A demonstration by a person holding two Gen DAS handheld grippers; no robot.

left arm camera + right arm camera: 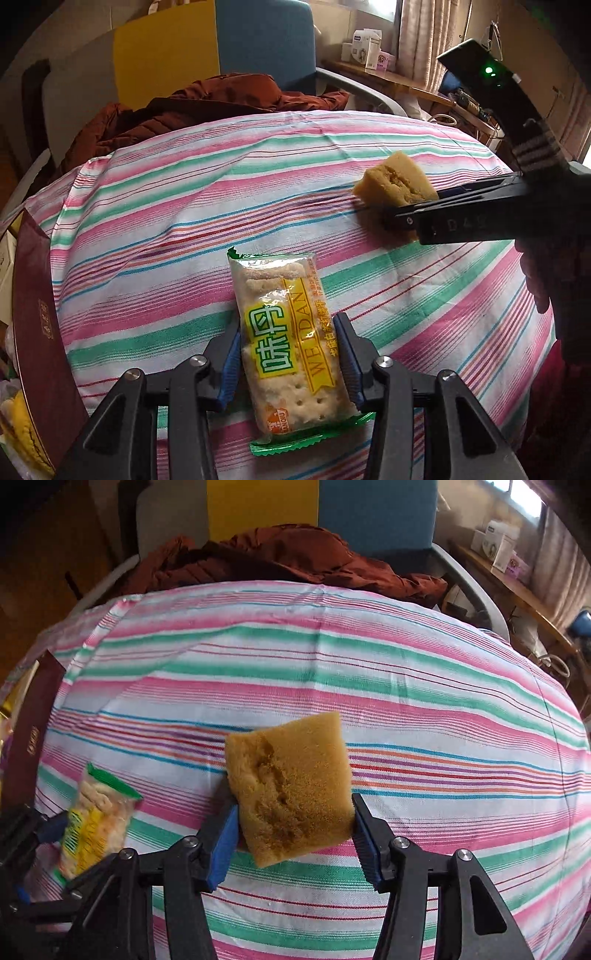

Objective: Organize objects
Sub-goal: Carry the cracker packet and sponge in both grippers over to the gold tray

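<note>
Both tongs loaded. Left tongs (288, 354) clamp a cracker packet (291, 343) by its long edges; right tongs (293, 823) clamp a yellow sponge (291, 786) across its width. Both items appear held above the striped cloth (166, 206) covering the surface, though the height cannot be confirmed.

Risks, as judged:
- The packet is slick film, gripped at mid-length. It could slide or pivot if swung quickly, and a tighter squeeze would likely crack the crackers inside.
- The sponge is soft and sits tilted between the pads. It compresses, so it may twist out on release and land askew.
- The two tongs work near each other; crossing paths could knock either item loose.

Appearance: the packet is clear with a yellow label and green crimped ends, square crackers visible. The sponge is porous, with a rough, torn-looking patch on its face.

A dark red box (33, 317) stands at the left edge.
</note>
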